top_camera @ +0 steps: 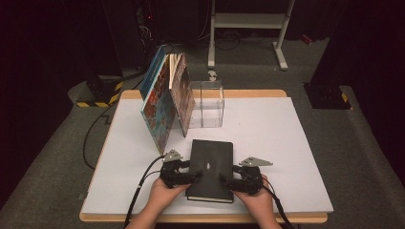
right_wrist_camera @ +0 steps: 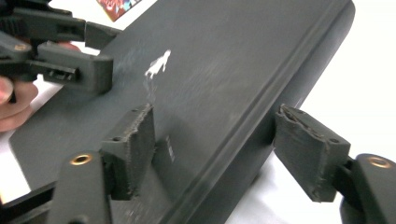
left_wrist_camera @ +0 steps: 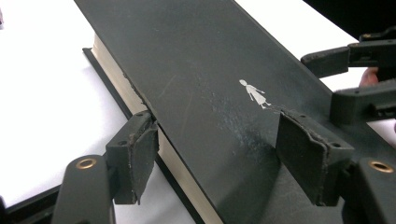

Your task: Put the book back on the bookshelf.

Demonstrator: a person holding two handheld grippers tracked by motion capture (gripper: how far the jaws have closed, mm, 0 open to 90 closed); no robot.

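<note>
Black book (top_camera: pixel 210 169) sits lower centre of the high view, near table (top_camera: pixel 286 157) edge, long axis running bottom to top of frame. Left gripper (top_camera: pixel 195 175) at its lower left edge, jaws part open straddling the page edge, pads not pressing. Right gripper (top_camera: pixel 224 179) at lower right, jaws part open astride the spine side, not clamped. Farther up: leaning colourful books (top_camera: pixel 167 98) upper left, clear box (top_camera: pixel 207 103) just right of them

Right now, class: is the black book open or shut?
Shut: the black book lies flat on the table, cover closed over its pages.
</note>
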